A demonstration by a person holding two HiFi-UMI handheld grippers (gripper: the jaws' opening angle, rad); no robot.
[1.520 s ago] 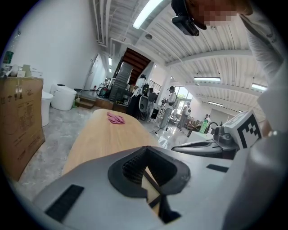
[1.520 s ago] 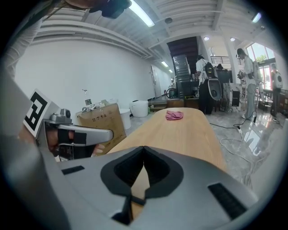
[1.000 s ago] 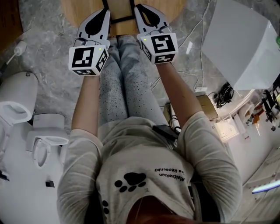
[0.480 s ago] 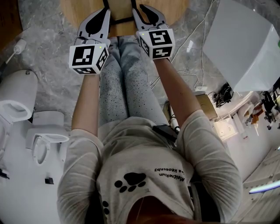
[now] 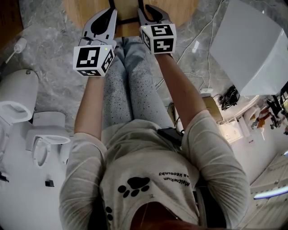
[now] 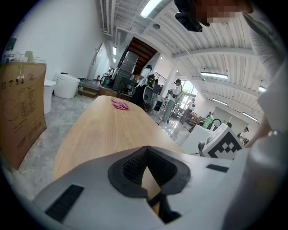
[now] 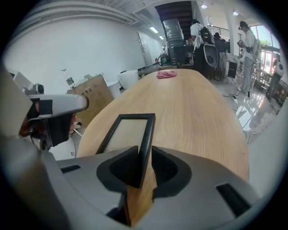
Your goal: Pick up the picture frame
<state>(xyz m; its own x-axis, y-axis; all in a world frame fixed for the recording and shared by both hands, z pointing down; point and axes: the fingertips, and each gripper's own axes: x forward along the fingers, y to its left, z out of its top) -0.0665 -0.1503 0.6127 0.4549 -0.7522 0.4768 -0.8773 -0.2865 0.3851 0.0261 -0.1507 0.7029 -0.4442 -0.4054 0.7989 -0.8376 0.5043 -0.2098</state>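
Observation:
A black picture frame (image 7: 128,130) with a pale insert lies flat on the near end of the wooden table (image 7: 198,112). My right gripper (image 7: 144,155) points down at it, and the frame's right-hand edge stands between its jaws, which are opening. The right pad shows a gap to that edge. In the head view the right gripper (image 5: 146,8) reaches over the frame's black bar (image 5: 127,20). My left gripper (image 6: 145,150) is shut with nothing in it. It hovers over the table's near edge, left of the frame (image 5: 109,12).
A pink cloth (image 7: 166,74) lies at the table's far end. A cardboard box (image 6: 20,108) stands on the floor left of the table. A large white box (image 5: 252,40) sits on the right, white fixtures (image 5: 18,99) on the left. People stand in the background.
My right gripper has moved forward and down onto the frame's edge, its marker cube tipping further. The left gripper has stayed almost still.

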